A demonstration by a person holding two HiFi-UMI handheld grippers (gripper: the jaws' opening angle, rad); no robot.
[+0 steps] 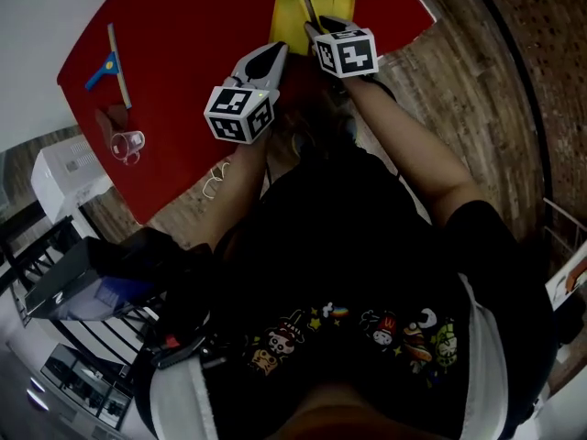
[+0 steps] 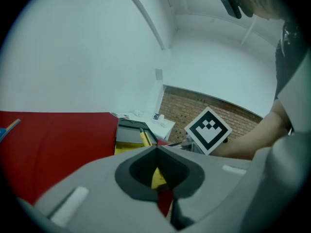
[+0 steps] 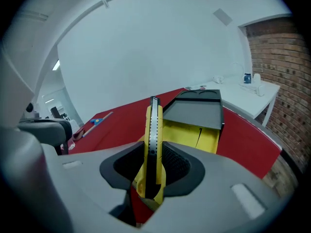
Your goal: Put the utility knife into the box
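The utility knife [image 3: 153,144], yellow with a black slider, stands upright between the jaws of my right gripper [image 3: 151,178], which is shut on it. Just beyond it on the red table [image 1: 183,44] lies the yellow box [image 3: 194,132] with its grey lid [image 3: 197,111] swung back. From the head view the knife [image 1: 307,9] points out over the box [image 1: 286,21], with the right gripper [image 1: 317,33] at the box's near edge. My left gripper [image 1: 272,55] hovers beside it, left of the box, shut and empty. The left gripper [image 2: 156,152] looks toward the box [image 2: 127,139] and the knife [image 2: 145,137].
A blue and yellow stick tool [image 1: 112,62] and a clear glass cup [image 1: 128,143] lie at the table's left end. A white appliance [image 1: 69,168] stands off the table's left corner. The table's near edge runs just in front of my body.
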